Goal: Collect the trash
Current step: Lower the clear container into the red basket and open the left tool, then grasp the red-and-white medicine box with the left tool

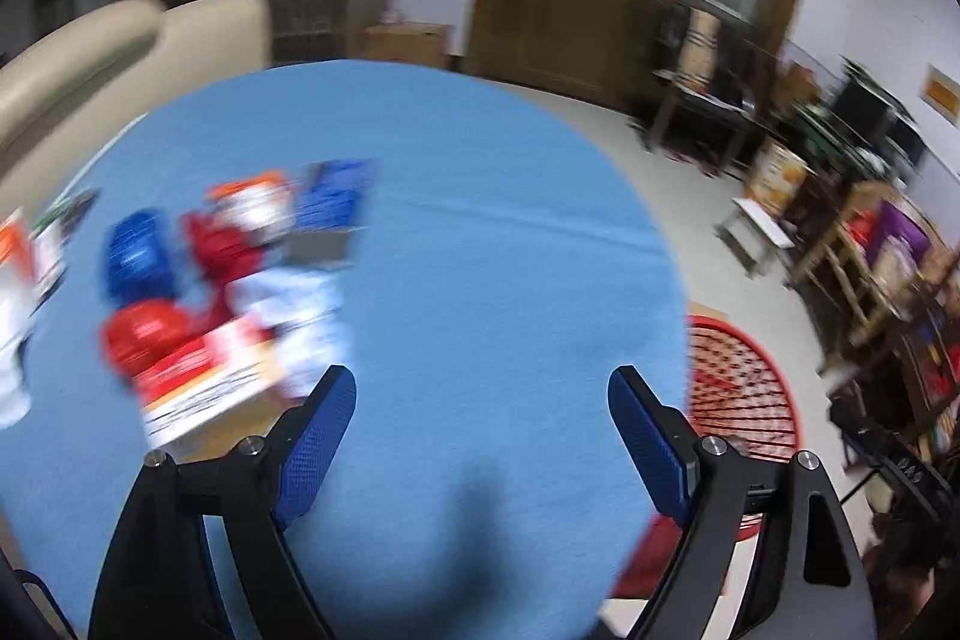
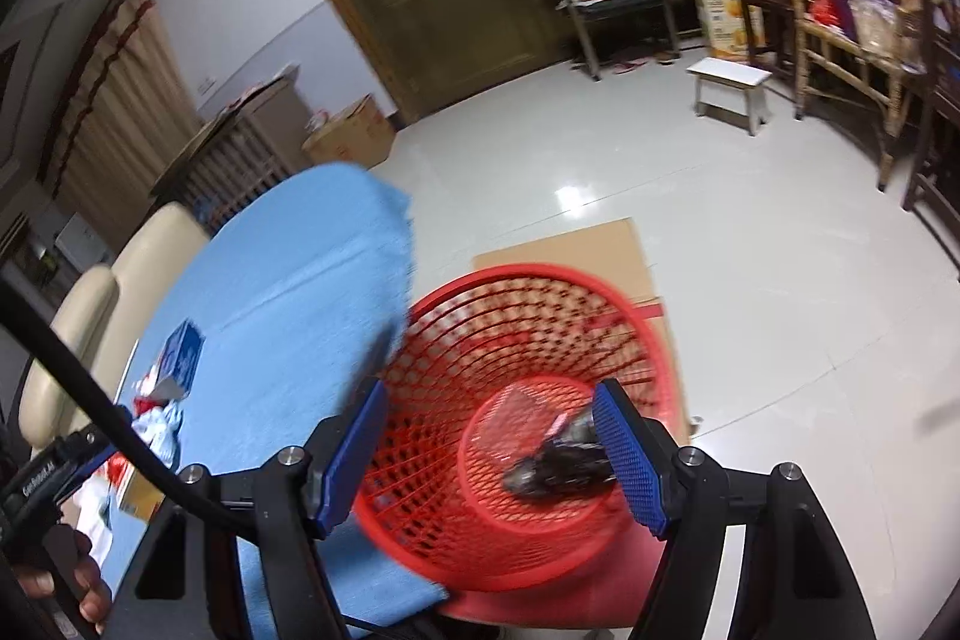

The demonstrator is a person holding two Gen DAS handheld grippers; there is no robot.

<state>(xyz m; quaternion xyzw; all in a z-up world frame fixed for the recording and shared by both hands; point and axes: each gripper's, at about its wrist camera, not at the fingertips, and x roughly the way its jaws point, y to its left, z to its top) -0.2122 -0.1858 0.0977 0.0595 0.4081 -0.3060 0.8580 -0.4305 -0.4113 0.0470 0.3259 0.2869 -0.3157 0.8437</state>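
A pile of trash (image 1: pixel 222 292) lies on the left of the round blue table (image 1: pixel 480 250): red and blue wrappers, white paper, a red and white carton. My left gripper (image 1: pixel 480 394) is open and empty over the table, right of the pile. My right gripper (image 2: pixel 489 400) is open and empty above the red mesh basket (image 2: pixel 528 328), which stands on the floor by the table's edge. A dark crumpled wrapper (image 2: pixel 558 460) lies in the basket's bottom. The pile also shows in the right wrist view (image 2: pixel 162 400), with a blue carton (image 2: pixel 183 352).
The basket shows at the table's right edge in the left wrist view (image 1: pixel 744 388). Flat cardboard (image 2: pixel 576 250) lies under it. A cream sofa (image 1: pixel 120 52) stands behind the table. A white stool (image 2: pixel 729 91), chairs and cluttered shelves stand at the right.
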